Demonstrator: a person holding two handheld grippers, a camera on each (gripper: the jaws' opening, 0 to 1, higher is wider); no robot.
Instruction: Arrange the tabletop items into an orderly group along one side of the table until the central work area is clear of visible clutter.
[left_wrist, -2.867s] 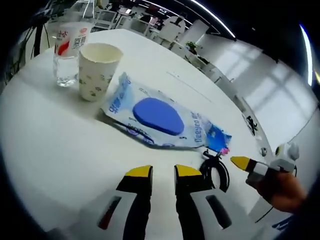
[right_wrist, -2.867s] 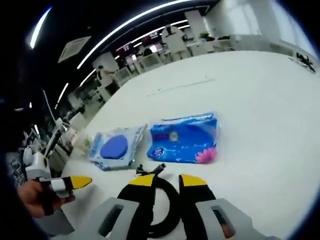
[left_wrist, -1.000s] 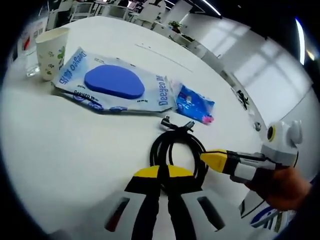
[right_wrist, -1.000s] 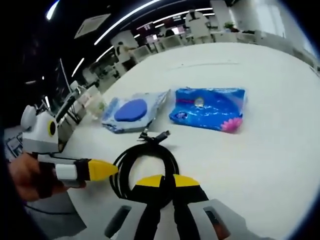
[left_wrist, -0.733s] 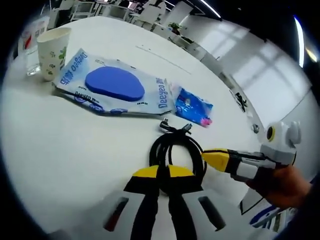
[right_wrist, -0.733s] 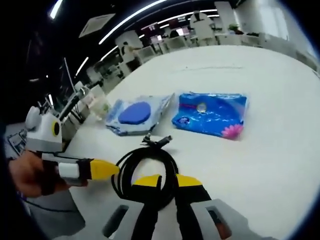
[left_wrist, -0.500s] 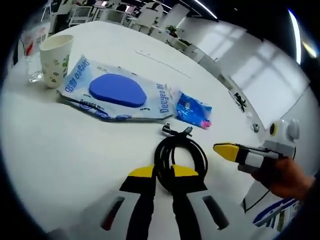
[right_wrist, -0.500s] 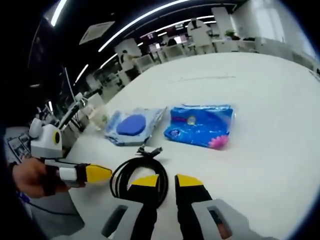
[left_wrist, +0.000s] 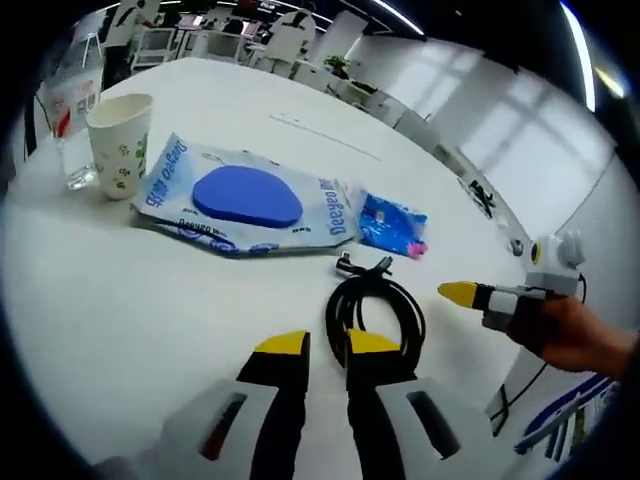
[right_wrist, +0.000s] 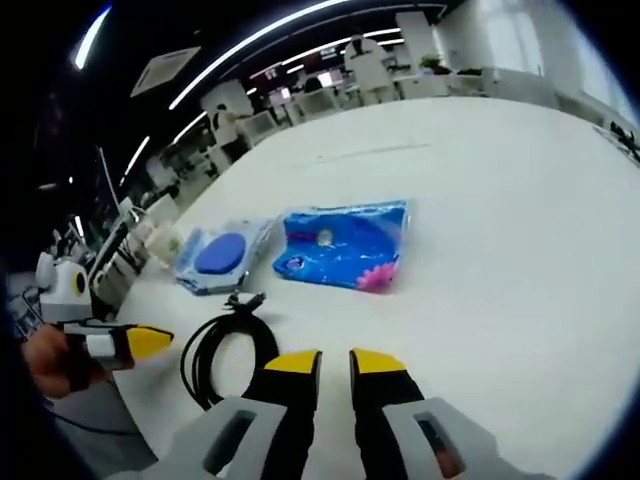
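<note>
While I am looking along the left hand-held gripper, its jaws are standing slightly apart and grasping nothing, with the cable lying coiled on the bench just ahead of the tips. The right hand-held gripper is likewise released, its jaws parted over bare bench, and the cable is sitting just to its left. In the left gripper view the right hand-held gripper is coming in from the right, its yellow tip pointing at the coil without touching it, as far as I can tell.

I am judging the task as well under way but not finished. A row is forming: the bottle, the cup, the wipes pack and the blue pack are lying one after another, and the cable is sitting near the end of that line, just in front of the two packs. What I am still weighing is whether the cable needs nudging closer into the row, and whether the row is truly along one side of the bench.

I am not able to see the whole bench, so other clutter could be out of frame. The bottle is cut off at the edge of the left gripper view, and in the right gripper view the cup and bottle are too small and blurred to make out
</note>
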